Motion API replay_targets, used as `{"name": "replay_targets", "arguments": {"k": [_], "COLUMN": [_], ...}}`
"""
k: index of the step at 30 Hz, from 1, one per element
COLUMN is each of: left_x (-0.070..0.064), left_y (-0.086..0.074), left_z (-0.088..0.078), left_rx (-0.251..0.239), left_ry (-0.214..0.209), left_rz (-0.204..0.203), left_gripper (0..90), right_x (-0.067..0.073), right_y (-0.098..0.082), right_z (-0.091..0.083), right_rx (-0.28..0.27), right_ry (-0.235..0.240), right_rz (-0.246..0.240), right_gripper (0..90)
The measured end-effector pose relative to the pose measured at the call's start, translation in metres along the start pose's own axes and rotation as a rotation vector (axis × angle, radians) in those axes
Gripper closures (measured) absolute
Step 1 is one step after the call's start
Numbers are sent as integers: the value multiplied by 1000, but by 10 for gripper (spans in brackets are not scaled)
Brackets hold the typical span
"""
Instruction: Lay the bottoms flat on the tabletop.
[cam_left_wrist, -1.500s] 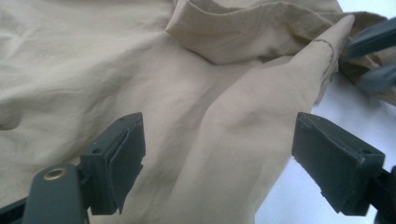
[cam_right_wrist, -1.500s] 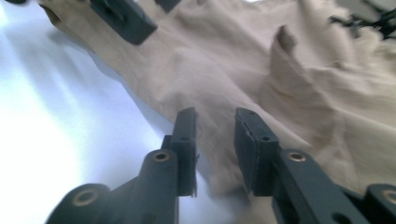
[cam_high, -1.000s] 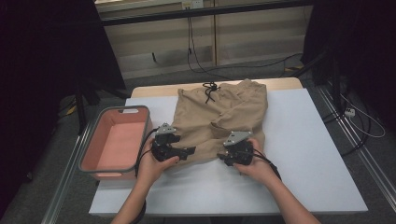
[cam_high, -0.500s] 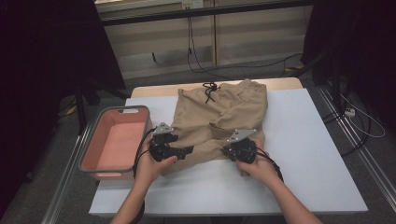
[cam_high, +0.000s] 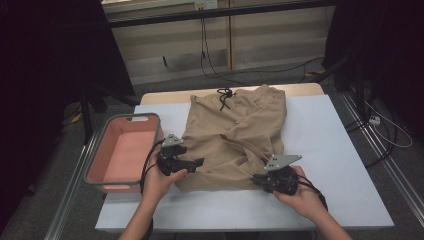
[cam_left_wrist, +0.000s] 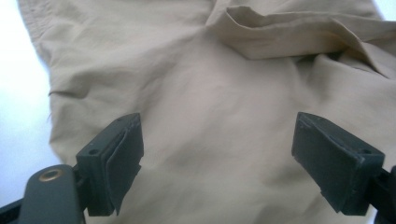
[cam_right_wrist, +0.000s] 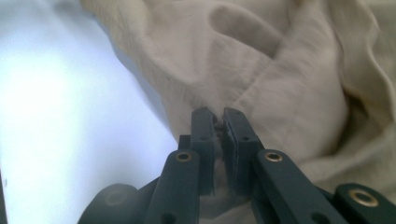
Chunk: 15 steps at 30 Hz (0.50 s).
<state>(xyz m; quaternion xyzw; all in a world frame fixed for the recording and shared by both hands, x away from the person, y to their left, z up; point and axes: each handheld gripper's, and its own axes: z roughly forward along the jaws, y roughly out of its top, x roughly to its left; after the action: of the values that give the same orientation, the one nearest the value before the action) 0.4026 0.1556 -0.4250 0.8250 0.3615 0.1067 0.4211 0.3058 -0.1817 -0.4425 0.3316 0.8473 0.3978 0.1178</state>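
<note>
Tan trousers (cam_high: 235, 135) lie rumpled on the white table (cam_high: 325, 135), waistband and black drawstring (cam_high: 224, 95) at the far end. My left gripper (cam_high: 197, 162) hovers over their near left part, its jaws wide open above flat cloth (cam_left_wrist: 210, 84) and gripping nothing (cam_left_wrist: 217, 158). At the near right hem is my right gripper (cam_high: 256, 179). Its jaws have just closed and are now shut (cam_right_wrist: 219, 122) on a pinch of the trouser fabric (cam_right_wrist: 280, 84).
A pink bin with a grey rim (cam_high: 155, 130) stands at the table's left edge, close to my left hand. Bare white table lies to the right of the trousers and along the near edge. Cables run across the floor beyond the table.
My right gripper has shut on the trouser hem and moved toward the near right, drawing the cloth with it. The left gripper has stayed in place, still open.
</note>
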Motion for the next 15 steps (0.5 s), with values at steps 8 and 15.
{"name": "replay_targets", "arguments": {"k": [8,15], "left_x": [6,11], "left_y": [-5,-13], "left_z": [0,5], "left_rx": [11,66], "left_ry": [89,95], "left_rz": [-29,-51], "left_gripper": [175,338], "right_x": [-14,-12], "right_y": [-12,-11], "right_z": [-1,4], "right_rx": [4,19], "right_ry": [-24,-37], "right_rz": [46,25], "right_gripper": [839,831]}}
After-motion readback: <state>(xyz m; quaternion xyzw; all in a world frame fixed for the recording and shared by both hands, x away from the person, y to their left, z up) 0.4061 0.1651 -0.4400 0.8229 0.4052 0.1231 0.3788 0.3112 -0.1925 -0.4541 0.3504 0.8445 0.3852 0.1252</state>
